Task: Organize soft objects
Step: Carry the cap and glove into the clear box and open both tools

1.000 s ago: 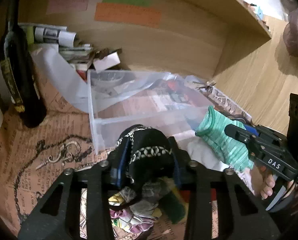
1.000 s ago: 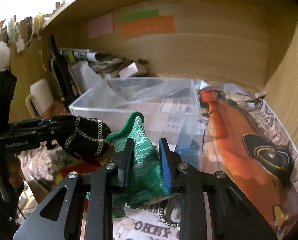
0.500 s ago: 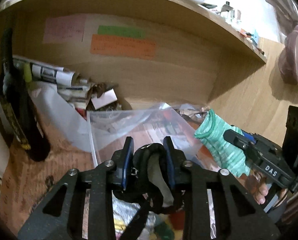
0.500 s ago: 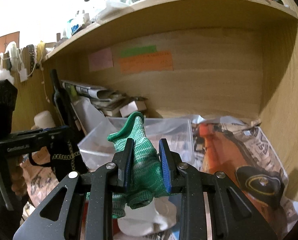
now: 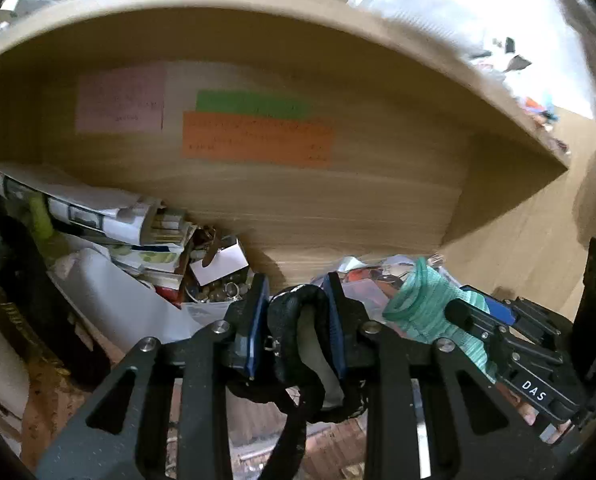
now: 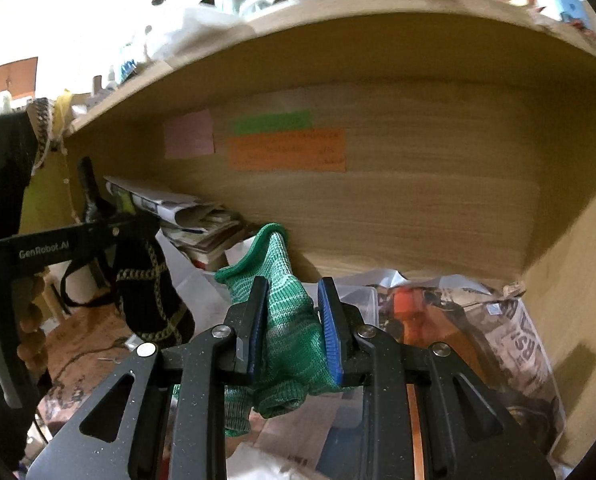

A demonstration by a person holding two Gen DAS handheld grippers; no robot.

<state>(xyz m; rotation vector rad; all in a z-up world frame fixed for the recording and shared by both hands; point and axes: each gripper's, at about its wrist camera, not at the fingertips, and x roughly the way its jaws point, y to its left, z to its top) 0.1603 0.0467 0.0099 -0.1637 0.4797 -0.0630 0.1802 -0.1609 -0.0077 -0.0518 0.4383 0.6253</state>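
Left gripper point(image 5: 295, 320) clamps the black pouch point(image 5: 298, 344); right gripper point(image 6: 289, 322) clamps the green glove point(image 6: 287, 320). Both have risen since a second ago, clear of the pile, so sorting into the clear bin point(image 6: 362, 300) likely follows. Surface point(image 6: 85, 340) cluttered: newspaper, chain, bottle point(image 6: 91, 196); shelf point(image 6: 338, 32) overhead.

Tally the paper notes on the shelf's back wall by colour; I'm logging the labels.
Pink note: 1
Green note: 1
Orange note: 1
Total: 3
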